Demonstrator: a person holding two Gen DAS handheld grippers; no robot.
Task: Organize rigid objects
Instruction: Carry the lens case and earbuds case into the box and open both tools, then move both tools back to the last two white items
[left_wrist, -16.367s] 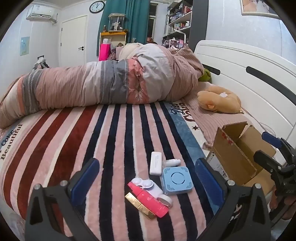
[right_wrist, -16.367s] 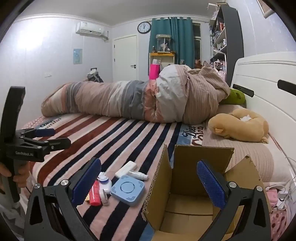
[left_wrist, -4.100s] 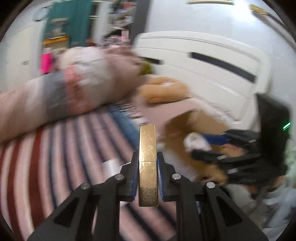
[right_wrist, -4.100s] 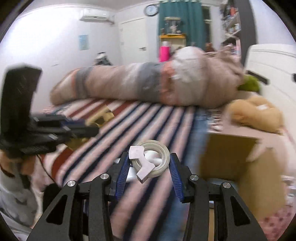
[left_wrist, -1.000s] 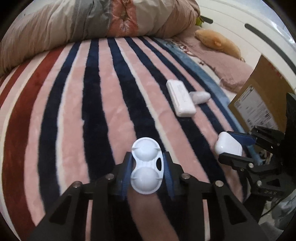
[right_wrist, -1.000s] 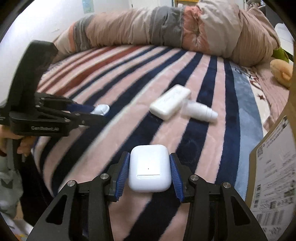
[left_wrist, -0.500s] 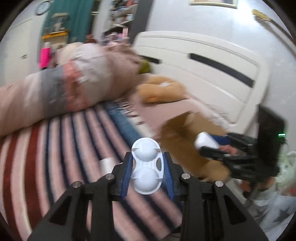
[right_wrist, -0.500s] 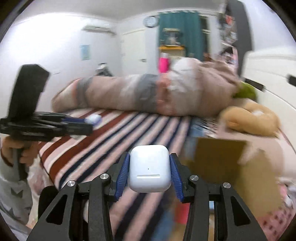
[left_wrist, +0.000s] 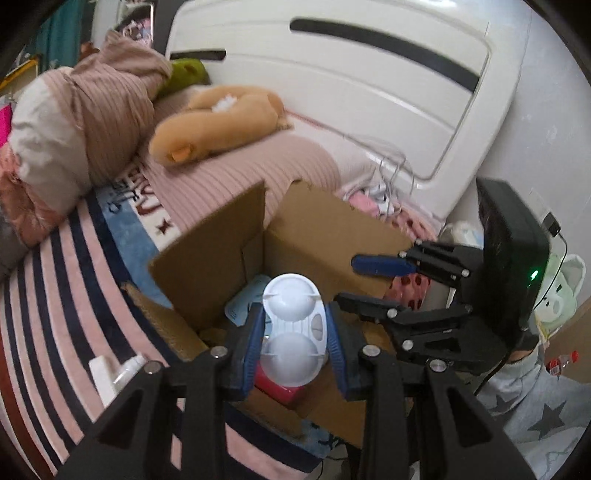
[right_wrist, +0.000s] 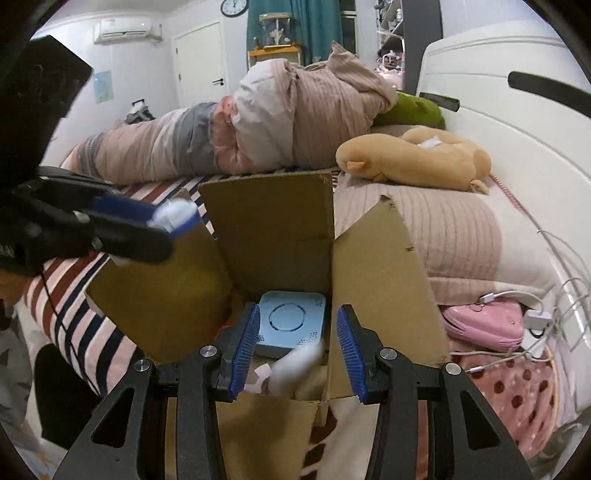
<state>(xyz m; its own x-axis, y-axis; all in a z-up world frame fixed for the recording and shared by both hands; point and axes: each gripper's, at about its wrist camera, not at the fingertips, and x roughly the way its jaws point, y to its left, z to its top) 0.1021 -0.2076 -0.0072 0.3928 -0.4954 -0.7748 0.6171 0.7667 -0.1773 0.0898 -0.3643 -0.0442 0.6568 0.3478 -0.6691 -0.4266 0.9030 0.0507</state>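
My left gripper (left_wrist: 293, 341) is shut on a white double-dome lens case (left_wrist: 293, 328) and holds it over the open cardboard box (left_wrist: 221, 243). My right gripper (right_wrist: 297, 347) is open above the same box (right_wrist: 376, 266); the white earbud case (right_wrist: 295, 363), blurred, is below its fingers inside the box. A light blue square device (right_wrist: 291, 323) lies on the box floor, and a pink tube (left_wrist: 275, 387) shows there in the left wrist view. The right gripper (left_wrist: 365, 282) shows open in the left wrist view. The left gripper (right_wrist: 173, 218) shows at the box's left flap.
A white remote and a small white bottle (left_wrist: 118, 373) lie on the striped blanket (left_wrist: 55, 295) left of the box. A tan plush toy (right_wrist: 413, 158) and rolled duvet (right_wrist: 258, 125) lie behind. A pink pouch (right_wrist: 484, 323) and white cables (right_wrist: 550, 295) sit right of the box by the headboard (left_wrist: 351, 92).
Both grippers have swung from the blanket to above the box. My right gripper has opened and the earbud case has dropped out of it. The left still holds the lens case.
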